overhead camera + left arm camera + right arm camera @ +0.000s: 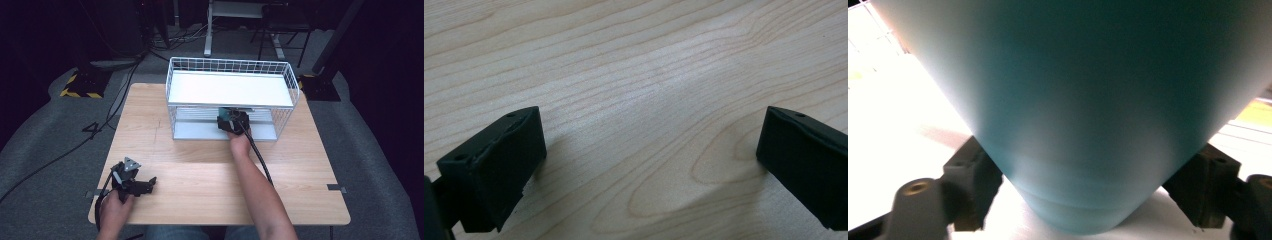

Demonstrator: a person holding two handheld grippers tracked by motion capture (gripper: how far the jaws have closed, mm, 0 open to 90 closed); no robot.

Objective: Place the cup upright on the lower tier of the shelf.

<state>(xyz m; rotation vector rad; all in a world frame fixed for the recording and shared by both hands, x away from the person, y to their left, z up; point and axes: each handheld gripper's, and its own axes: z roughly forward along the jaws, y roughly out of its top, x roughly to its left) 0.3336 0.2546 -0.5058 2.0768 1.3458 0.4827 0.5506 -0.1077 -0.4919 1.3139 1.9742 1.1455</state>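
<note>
Right gripper (233, 121) reaches into the lower tier of the wire rack (292, 87), jaws clamped on a teal cup-like object (1083, 115) — apparently unreleased. Left gripper (134, 183) rests on the table (210, 180), jaws apart, holding nothing. Placement or removal — cannot tell which.

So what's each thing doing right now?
Left gripper: open, holding nothing, low over the table.
Right gripper: shut on the teal cup, reaching into the rack's lower shelf.
Teal cup: held between the jaws.
Wire rack: upright, top shelf bare.
</note>
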